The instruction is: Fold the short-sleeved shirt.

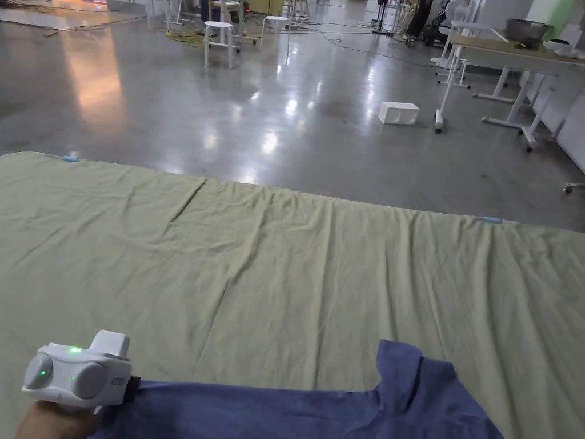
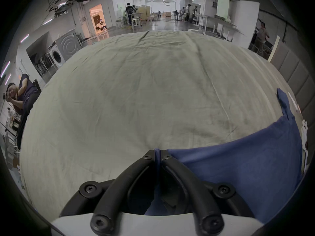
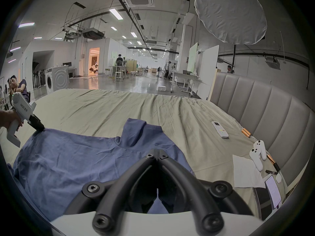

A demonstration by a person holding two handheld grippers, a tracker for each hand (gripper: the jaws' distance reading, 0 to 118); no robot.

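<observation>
Two claws in my log. Left claw (image 2: 157, 152) has its jaws pinched on an edge of the blue shirt (image 2: 247, 168); the right gripper view shows it at the shirt's far left corner. Right claw (image 3: 156, 152) has its jaws pressed together over the shirt; I cannot tell whether cloth sits between them. Shirt lies on the near part of the green bedsheet (image 1: 274, 268), collar away from me. Padded headboard (image 3: 255, 106) on my right; glossy grey floor (image 1: 285, 103) beyond, with stools (image 1: 220, 40) and desks (image 1: 514, 63).
</observation>
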